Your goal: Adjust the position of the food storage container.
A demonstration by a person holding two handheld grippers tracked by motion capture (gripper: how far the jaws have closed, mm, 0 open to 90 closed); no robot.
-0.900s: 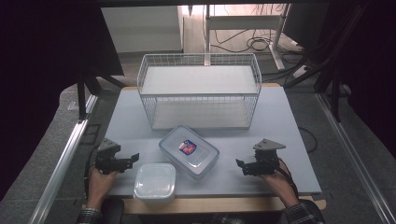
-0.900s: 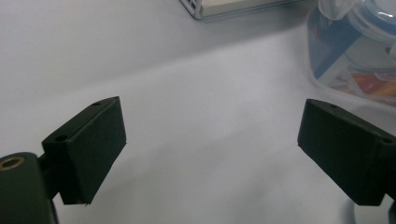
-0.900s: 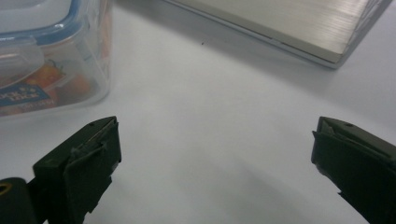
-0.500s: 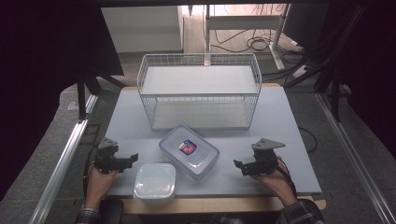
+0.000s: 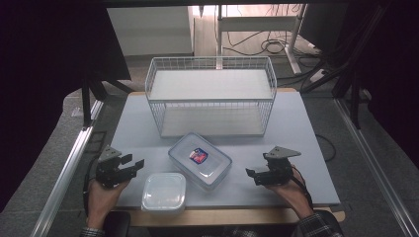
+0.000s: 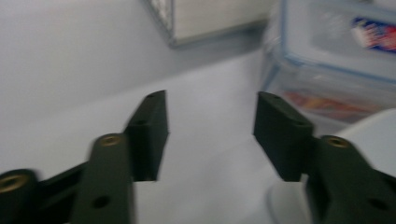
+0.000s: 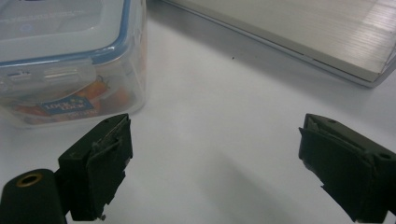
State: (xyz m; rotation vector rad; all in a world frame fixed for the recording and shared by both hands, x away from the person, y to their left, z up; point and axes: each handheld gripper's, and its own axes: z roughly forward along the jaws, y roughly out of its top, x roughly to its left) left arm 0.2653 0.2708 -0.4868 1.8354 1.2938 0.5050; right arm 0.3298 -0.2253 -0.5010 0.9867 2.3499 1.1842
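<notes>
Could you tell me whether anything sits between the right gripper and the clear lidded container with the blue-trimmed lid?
Nothing visible does. The right gripper stands with open jaws on bare table to the right of the lidded container, and the right gripper view shows only bare tabletop between its jaws and the container's wall.

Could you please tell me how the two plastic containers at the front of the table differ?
The labelled container is larger, oblong, clear with a blue-edged lid and a red-and-blue sticker, and lies at an angle. The small container is squarish, milky white, plain, and sits at the table's front edge. Both are lidded, lie between the two grippers, and neither is held.
</notes>
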